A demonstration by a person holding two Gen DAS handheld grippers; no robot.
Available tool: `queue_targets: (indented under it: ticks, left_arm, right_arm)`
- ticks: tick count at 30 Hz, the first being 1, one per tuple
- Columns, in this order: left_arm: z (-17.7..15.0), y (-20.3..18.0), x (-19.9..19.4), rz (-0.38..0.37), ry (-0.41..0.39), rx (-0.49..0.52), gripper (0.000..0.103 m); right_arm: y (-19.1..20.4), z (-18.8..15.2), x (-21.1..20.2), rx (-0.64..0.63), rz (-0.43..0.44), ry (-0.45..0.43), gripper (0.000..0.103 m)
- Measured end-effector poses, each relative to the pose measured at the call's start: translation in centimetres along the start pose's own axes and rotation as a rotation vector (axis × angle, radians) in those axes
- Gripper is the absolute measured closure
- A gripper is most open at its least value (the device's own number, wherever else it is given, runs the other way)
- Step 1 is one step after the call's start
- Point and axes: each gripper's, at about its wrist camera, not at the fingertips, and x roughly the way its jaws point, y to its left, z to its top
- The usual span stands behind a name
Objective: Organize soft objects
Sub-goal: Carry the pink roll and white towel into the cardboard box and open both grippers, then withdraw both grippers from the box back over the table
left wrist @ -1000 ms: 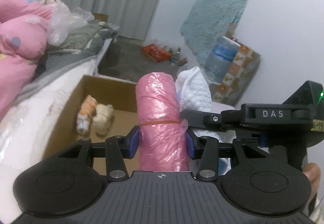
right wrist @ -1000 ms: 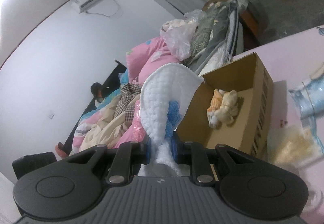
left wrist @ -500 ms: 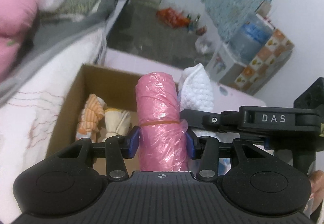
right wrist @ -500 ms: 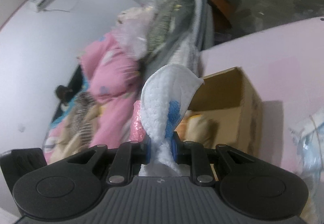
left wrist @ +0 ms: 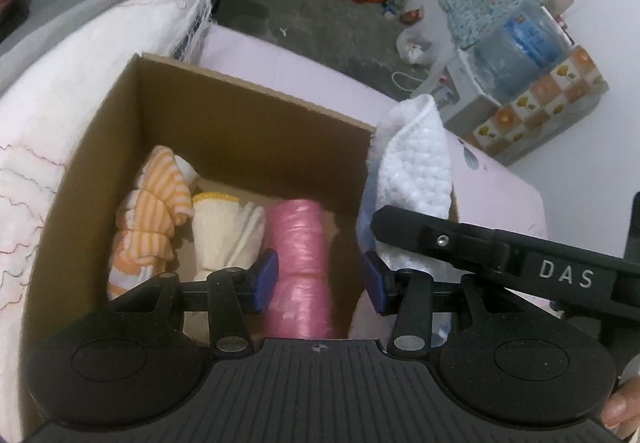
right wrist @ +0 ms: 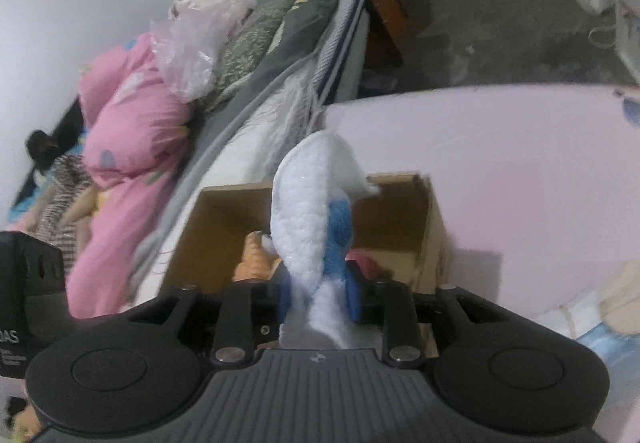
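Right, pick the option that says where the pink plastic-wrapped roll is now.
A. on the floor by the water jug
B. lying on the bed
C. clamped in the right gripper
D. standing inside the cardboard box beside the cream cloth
D: the pink roll stands inside the cardboard box, right of the cream cloth, between the left gripper's open jaws.

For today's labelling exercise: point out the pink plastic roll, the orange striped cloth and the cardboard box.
pink plastic roll (left wrist: 298, 243), left wrist view, upper body
orange striped cloth (left wrist: 160, 211), left wrist view, middle fold
cardboard box (left wrist: 240, 123), left wrist view, far inner wall
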Motion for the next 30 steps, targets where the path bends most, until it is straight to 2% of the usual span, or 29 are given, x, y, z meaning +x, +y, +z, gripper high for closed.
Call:
queue_targets:
  ticks: [3,10,13,21,30]
  left_arm:
    - [-0.2,0.0,-0.1,0.021,-0.008,-0.002,0.054]
    - [-0.4,0.1,-0.6,0.050,-0.025,-0.022,0.049]
    - [-0.4,-0.1,-1.2,0.056,-0.054,-0.020,0.040]
    - [-1.1,-0.8,-4.0,0.049,-0.131,-0.021,0.032]
    - [-3.7,-2.2,-9.6,0.024,-0.215,-0.024,0.026]
  right_arm:
    - [0.0,0.1,0.0,-0.014,-0.018,-0.015,0.065]
    - [0.5,0.1,0.3,-0.040,-0.044,-0.014,0.063]
    - [1.2,0.2,-0.2,-0.058,-0.049,-0.046,0.063]
    - [2.3,-0.4,-5.4,-0.089,-0.035,-0.180,0.063]
    - [2.5,-3.2,-14.3,-0.129,-0.039,-0.311,0.063]
